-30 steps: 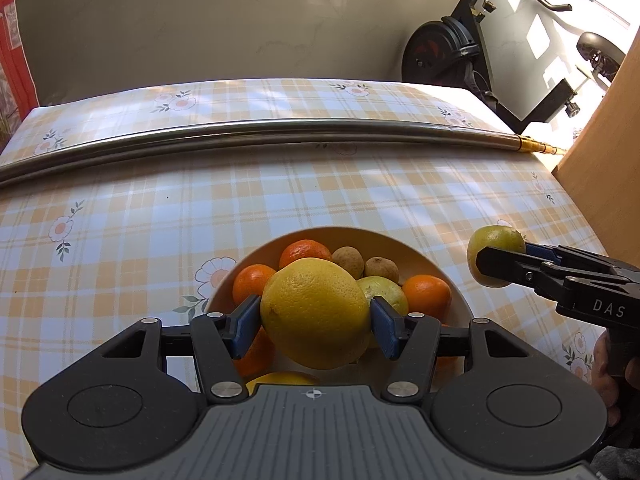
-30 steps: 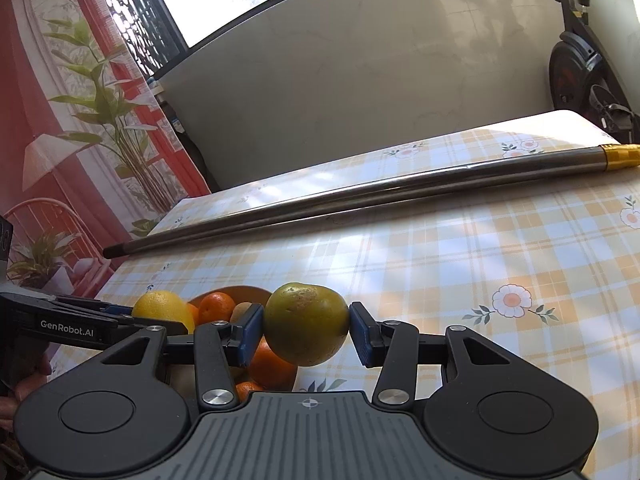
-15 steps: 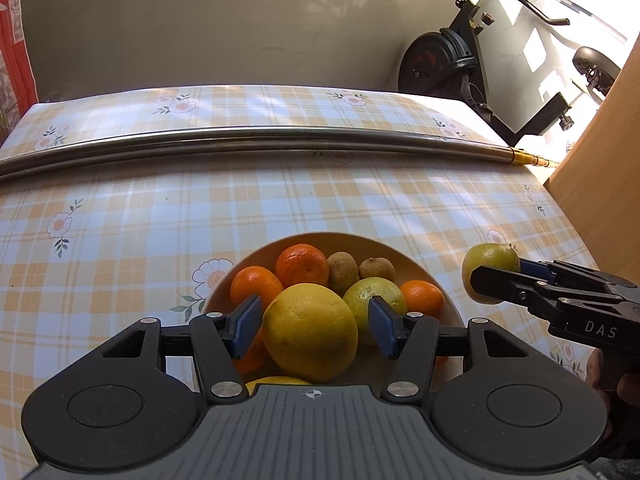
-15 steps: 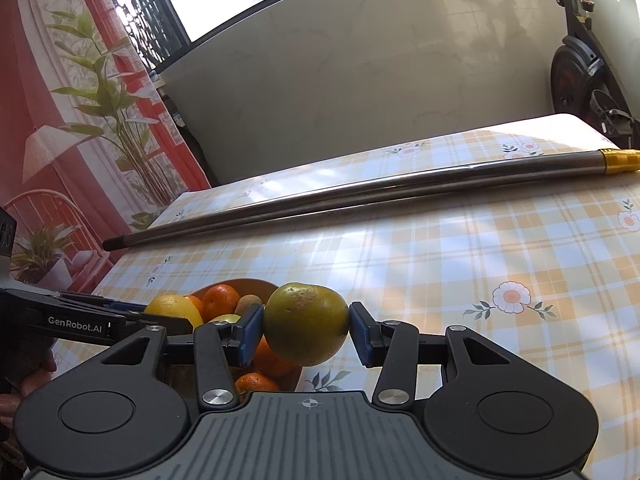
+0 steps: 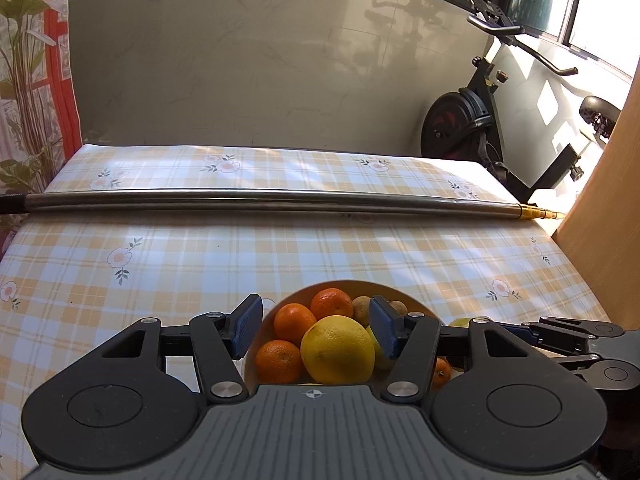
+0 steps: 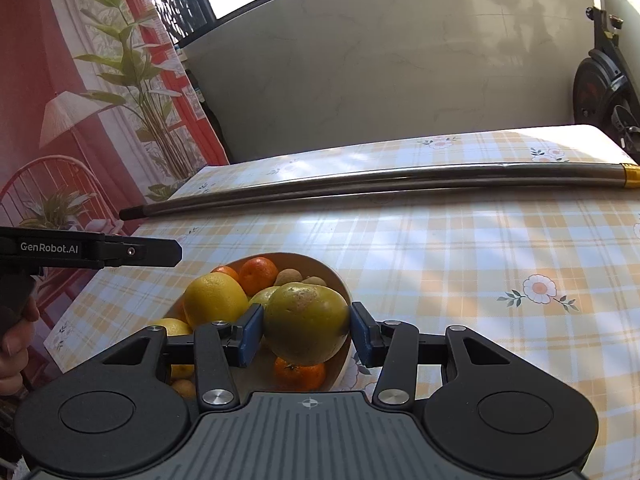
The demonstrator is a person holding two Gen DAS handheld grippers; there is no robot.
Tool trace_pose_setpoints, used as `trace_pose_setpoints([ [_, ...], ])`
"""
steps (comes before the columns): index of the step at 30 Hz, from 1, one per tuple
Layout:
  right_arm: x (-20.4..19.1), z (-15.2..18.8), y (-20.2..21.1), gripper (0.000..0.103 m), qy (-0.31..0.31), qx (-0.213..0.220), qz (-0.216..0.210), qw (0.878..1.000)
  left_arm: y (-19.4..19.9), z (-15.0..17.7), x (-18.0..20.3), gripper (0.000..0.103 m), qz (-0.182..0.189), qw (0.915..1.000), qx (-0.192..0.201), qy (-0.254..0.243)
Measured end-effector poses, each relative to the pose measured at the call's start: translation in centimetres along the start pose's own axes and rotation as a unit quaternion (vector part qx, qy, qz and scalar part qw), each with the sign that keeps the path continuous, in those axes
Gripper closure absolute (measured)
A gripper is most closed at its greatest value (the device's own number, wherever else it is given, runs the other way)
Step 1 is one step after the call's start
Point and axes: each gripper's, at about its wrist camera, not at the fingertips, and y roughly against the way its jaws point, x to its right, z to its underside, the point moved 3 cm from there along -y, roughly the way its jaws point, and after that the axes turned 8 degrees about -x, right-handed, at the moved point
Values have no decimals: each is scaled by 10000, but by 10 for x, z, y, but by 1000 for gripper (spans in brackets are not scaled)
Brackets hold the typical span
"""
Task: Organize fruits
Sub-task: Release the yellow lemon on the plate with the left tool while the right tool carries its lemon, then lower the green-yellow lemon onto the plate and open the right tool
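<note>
A tan bowl (image 5: 392, 293) on the checked tablecloth holds several oranges (image 5: 294, 322), two brown kiwis (image 5: 361, 306) and a big yellow citrus (image 5: 338, 350) on top of the pile. My left gripper (image 5: 316, 330) is open above the bowl, its blue pads apart from the yellow citrus. In the right wrist view the bowl (image 6: 340, 280) shows the yellow citrus (image 6: 214, 300) resting in it. My right gripper (image 6: 306, 330) is shut on a green-yellow citrus (image 6: 306, 322) and holds it over the bowl's right side. The left gripper (image 6: 120, 252) hovers above the bowl.
A long steel pole (image 5: 260, 200) lies across the table behind the bowl. An exercise bike (image 5: 500, 120) stands at the back right, a wooden panel (image 5: 600, 200) at the right edge. A plant-print curtain (image 6: 100, 120) hangs to the left.
My left gripper opened, let the yellow citrus go onto the pile in the bowl, and rose and pulled back. My right gripper has moved over the bowl, still holding the green-yellow citrus.
</note>
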Motion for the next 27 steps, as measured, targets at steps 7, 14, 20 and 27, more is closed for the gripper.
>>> trace_pose_setpoints([
  [7,-37,5,-12,60,497,-305,-123,9982,20,15,-13,41,-377,9986,211,297],
  [14,-56,12,-28,60,824,-636,-110,9945,27,20,-29,41,-444,9973,277,507],
  [20,-62,13,-40,60,978,-799,-63,9920,25,21,-29,41,-390,9973,282,555],
  [27,-64,12,-47,60,1028,-871,-42,9909,21,22,-32,41,-355,9971,240,624],
])
